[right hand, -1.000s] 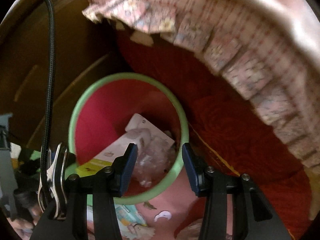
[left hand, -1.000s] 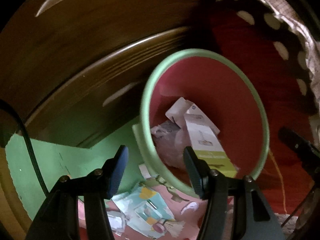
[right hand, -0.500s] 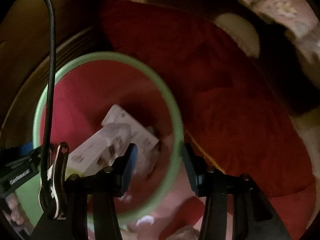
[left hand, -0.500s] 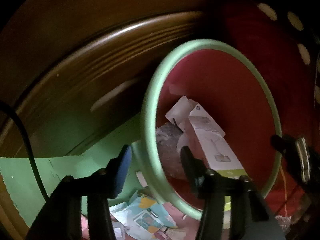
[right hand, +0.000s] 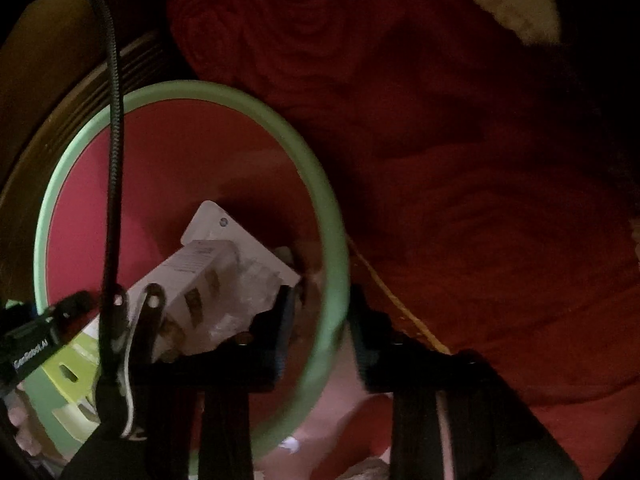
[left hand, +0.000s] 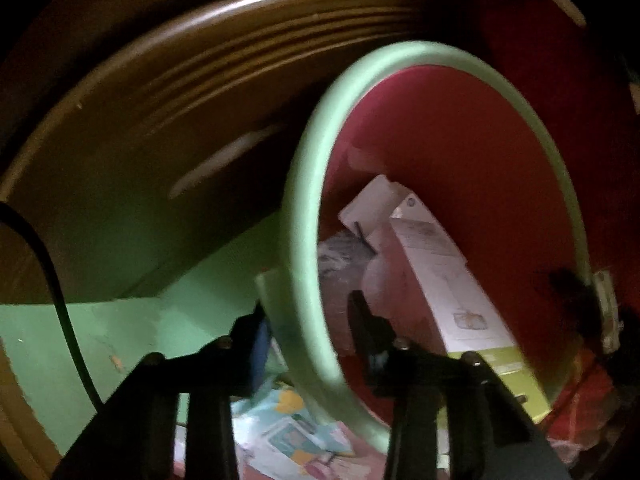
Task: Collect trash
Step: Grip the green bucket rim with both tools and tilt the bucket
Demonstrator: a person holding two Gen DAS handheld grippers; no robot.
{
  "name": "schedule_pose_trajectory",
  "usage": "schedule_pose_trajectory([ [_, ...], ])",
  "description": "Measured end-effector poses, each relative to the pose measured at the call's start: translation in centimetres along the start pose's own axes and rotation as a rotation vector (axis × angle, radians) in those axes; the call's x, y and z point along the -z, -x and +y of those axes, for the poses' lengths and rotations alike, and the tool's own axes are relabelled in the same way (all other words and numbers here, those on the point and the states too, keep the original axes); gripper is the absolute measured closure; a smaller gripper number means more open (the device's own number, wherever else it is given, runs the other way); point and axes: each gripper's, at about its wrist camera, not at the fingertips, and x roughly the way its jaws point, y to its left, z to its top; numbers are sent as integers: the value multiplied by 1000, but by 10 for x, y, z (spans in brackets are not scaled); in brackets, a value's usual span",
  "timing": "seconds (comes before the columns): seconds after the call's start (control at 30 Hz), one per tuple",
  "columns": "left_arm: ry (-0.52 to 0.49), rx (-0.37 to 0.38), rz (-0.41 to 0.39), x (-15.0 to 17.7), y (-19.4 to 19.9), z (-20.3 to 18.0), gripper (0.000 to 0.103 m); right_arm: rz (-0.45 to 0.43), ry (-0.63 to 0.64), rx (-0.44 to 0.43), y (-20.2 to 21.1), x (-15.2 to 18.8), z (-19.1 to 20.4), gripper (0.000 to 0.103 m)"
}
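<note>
Setting: dim room, red carpet (right hand: pixel 460 208) on the floor, dark wooden furniture (left hand: pixel 160 92) standing behind the bin.

Item: round trash bin (left hand: pixel 304 208), pale green rim, red inside, standing on the floor against the furniture.

Contents: white carton with a lime-green end (left hand: pixel 452 292) leaning inside the bin, crumpled clear plastic (right hand: pixel 240 300) lying beside it.

Change: both pairs of jaws have just been closing, each straddling the bin rim, and the rim is now filling more of both views than a second ago. Judgement: the bin is being taken by its rim at two places, likely for carrying.

Left gripper (left hand: pixel 308 340): rim passing between its jaws, one finger inside the bin, one outside; jaws appearing clamped on the rim.

Right gripper (right hand: pixel 320 328): same arrangement at the opposite side of the rim; jaws appearing clamped.

Loose: printed paper scraps (left hand: pixel 288 436) lying on the floor just outside the bin.
</note>
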Motion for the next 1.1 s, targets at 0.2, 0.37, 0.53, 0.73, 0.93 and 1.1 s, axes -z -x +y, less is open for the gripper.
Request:
schedule_pose_trajectory([
  [0.2,39,38,24,10,6,5,72,-86,41,-38,27,2,-2,83],
  [0.37,66,47,26,18,15,9,70,-89,30,-74,32,4,-8,82],
  [0.53,76,17,32,24,14,7,71,-41,49,-80,17,7,-9,82],
  [0.73,61,-5,22,20,13,0,70,29,16,-124,-12,4,-8,73],
  [0.93,81,-22,28,21,24,2,71,34,-71,-221,-7,8,-19,80],
  [1.1,104,-37,-10,24,51,6,70,20,-113,-260,16,7,-18,79],
])
